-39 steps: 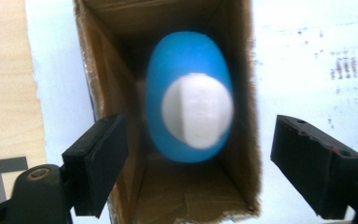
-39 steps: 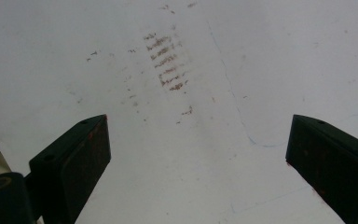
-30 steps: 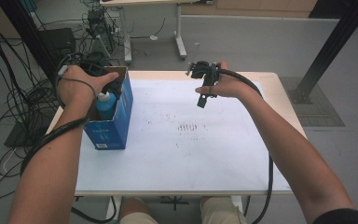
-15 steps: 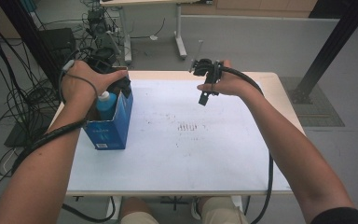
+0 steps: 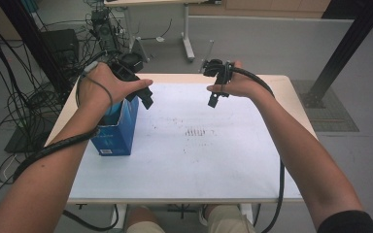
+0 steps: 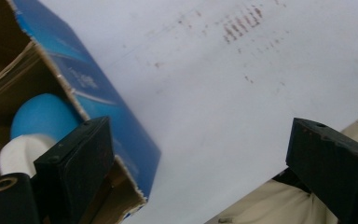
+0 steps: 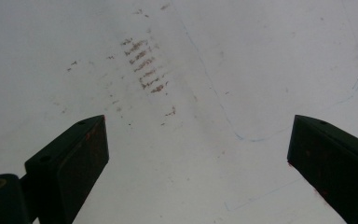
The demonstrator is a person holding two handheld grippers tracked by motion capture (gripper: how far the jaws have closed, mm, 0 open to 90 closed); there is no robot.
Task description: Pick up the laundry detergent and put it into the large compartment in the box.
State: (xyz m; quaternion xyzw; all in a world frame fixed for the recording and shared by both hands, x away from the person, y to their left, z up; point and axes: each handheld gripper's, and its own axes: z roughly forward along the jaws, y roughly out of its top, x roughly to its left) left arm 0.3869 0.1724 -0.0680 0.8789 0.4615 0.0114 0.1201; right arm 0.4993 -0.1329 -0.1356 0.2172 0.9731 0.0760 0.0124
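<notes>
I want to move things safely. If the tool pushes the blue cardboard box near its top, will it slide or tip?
The blue cardboard box stands taller than it is wide, so a high push would probably tip it. Its torn open top looks thin and may buckle. The blue-capped bottle inside adds some weight and could shift.

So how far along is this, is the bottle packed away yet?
Looks done: the blue bottle stands inside the blue box. In hand: nothing; the left tongs have just been opening, with nothing between them. The right tongs hover open over the table. Nothing else waits there.
</notes>
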